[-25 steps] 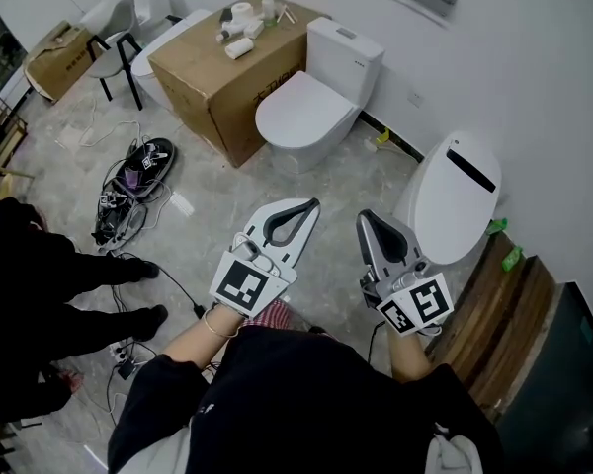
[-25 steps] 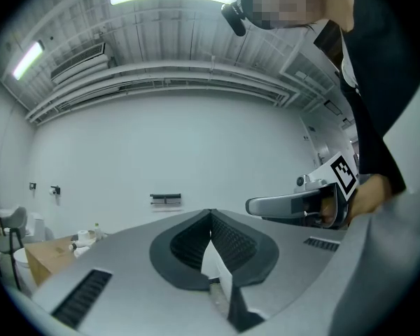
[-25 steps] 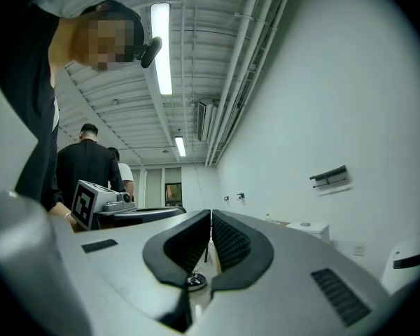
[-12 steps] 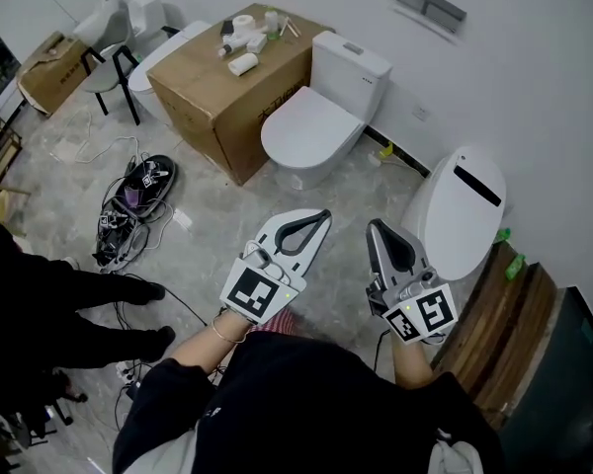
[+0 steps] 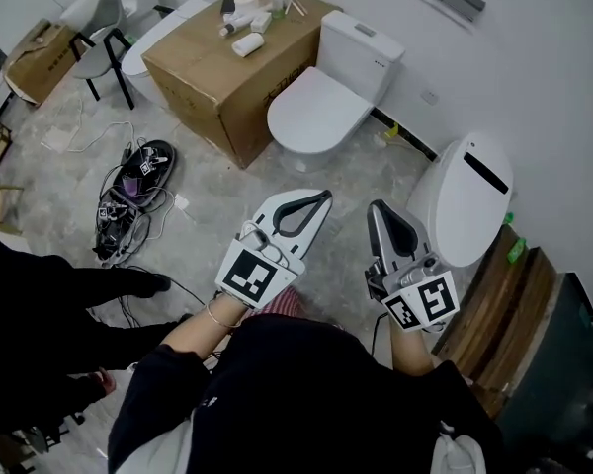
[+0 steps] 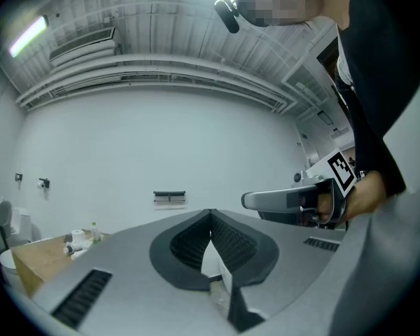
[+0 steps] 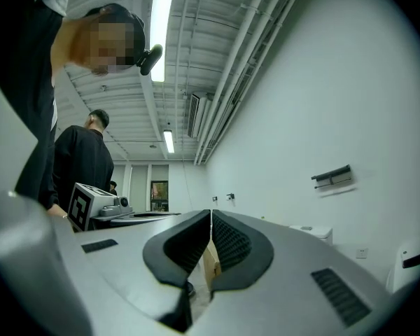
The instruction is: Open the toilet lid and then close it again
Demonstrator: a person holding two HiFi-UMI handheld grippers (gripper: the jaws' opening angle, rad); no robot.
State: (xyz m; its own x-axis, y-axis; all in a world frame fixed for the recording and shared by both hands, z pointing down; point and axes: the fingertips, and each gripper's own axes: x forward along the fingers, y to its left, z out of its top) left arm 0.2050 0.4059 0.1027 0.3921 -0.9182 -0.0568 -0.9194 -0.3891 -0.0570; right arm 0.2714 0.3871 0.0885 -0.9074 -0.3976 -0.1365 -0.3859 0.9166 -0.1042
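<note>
Beside a box (image 5: 222, 62), a toilet lid (image 5: 311, 112) is seen shut, with a second toilet (image 5: 465, 200) nearer at the right. The left gripper (image 5: 323, 196) and right gripper (image 5: 376, 206) are carried near the body, jaws clenched on nothing, likely because no lid is yet reached.

Bare floor (image 5: 277, 181) lies open before the toilet (image 5: 316, 112), flanked by cardboard box (image 5: 217, 67) and cables (image 5: 128, 200).

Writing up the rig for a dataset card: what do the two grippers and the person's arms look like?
The left gripper and right gripper are light grey tapering wedges with black ribbed pads around a teardrop opening. Each carries a white cube with black square markers. The person wears black sleeves and a thin bracelet.
</note>
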